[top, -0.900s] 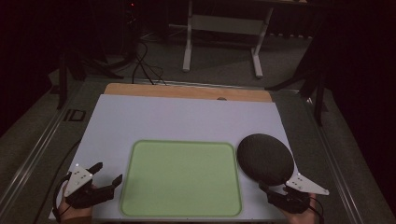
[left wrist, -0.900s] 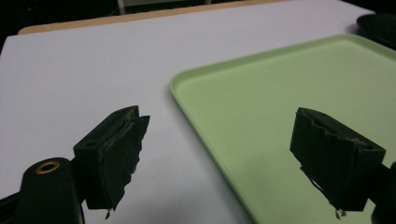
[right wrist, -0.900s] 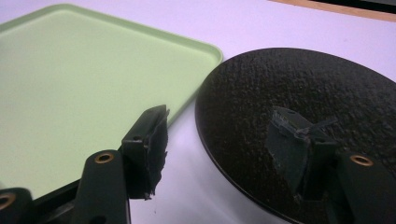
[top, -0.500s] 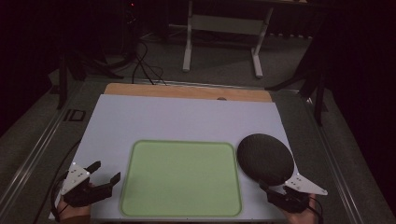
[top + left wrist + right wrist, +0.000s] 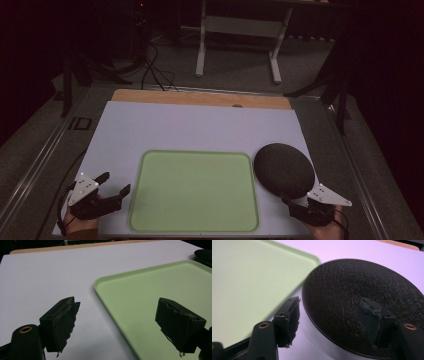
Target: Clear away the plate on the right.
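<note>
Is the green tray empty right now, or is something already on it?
Empty. The green tray shows a bare surface; the black plate lies beside it on the table.

Your left gripper (image 5: 114, 184) and right gripper (image 5: 291, 206), black frayed jaw pads, brass-ringed screw holes, grey three-cornered plates dotted white, black cables

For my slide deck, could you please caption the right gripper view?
Open right gripper straddling the near rim of a black plate beside a green tray.
</note>
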Demonstrator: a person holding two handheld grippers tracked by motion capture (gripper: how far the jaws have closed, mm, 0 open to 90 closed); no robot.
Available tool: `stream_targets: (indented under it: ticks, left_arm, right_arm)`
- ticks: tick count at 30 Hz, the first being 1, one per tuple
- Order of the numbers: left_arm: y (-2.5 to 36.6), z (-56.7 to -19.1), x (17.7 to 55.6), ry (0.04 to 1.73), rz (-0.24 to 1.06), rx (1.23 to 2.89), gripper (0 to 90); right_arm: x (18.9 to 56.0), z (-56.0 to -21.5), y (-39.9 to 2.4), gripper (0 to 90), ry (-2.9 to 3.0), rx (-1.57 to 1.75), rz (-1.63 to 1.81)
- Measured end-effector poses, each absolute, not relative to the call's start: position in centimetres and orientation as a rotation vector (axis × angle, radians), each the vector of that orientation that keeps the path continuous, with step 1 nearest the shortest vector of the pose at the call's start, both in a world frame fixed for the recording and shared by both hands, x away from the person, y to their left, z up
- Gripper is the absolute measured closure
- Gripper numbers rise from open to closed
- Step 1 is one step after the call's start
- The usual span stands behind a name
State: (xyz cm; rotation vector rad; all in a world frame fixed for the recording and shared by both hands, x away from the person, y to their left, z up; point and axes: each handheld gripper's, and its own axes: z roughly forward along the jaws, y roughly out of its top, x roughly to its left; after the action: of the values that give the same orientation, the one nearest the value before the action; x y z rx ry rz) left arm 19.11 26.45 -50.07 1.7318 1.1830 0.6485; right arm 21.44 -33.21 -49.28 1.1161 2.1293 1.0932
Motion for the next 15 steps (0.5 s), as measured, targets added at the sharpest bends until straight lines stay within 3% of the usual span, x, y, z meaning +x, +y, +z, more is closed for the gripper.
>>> stream_targets:
  ticks: [15]
  left_arm:
    - [26.5, -50.2, 19.2, 1.195, 0.639, 1.73, 17.0]
  right_arm:
    - [21.9, -50.3, -34.4, 36.7, 2.205, 1.054, 0.974]
